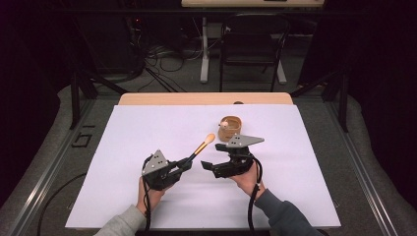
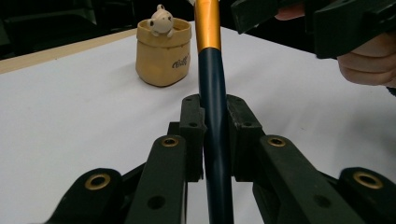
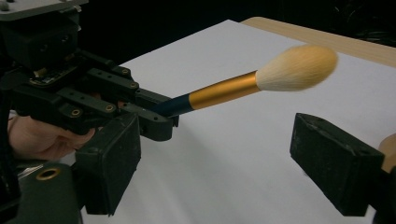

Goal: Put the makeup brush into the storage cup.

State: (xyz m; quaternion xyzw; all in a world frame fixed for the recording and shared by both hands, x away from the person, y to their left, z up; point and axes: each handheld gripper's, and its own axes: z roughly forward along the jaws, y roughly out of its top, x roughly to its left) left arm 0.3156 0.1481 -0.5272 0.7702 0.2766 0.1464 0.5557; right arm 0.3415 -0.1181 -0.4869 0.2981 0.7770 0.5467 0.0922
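Brush (image 1: 199, 148) clamped by its dark handle in the left gripper (image 1: 184, 163), bristles raised over the bench (image 1: 147, 128) toward the cup (image 1: 229, 129); right gripper (image 1: 207, 165) released alongside, likely a handover needing alignment on the handle.

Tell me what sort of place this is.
Probably a lab or recording workspace, not a home: a table under a plain white sheet, loose cables on the floor behind it, a black metal frame at the sides, and an office chair by another desk.
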